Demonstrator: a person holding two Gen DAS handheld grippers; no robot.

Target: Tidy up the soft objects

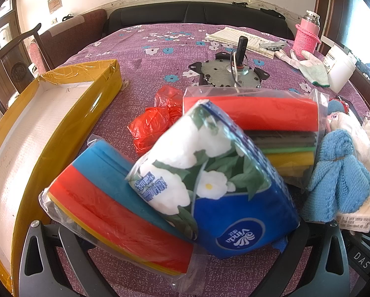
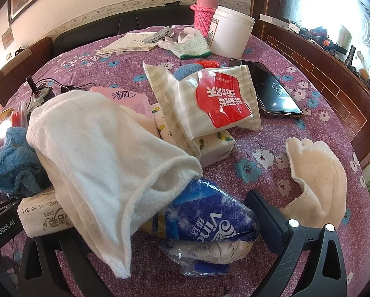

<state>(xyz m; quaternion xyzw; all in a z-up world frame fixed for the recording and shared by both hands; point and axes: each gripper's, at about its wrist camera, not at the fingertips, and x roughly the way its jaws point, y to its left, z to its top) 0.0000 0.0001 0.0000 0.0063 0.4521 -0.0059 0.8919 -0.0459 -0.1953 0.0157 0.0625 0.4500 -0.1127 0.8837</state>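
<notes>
Carefully: your yellow box [image 1: 61,113] sits left, well apart from the heap. The bagged sponges [image 1: 115,205] could drag along as your left gripper [image 1: 185,259], spread wide, lifts the tilted Vinda pack [image 1: 209,180]. Your right gripper [image 2: 175,255], also apart, may snag the white towel [image 2: 98,148].
</notes>
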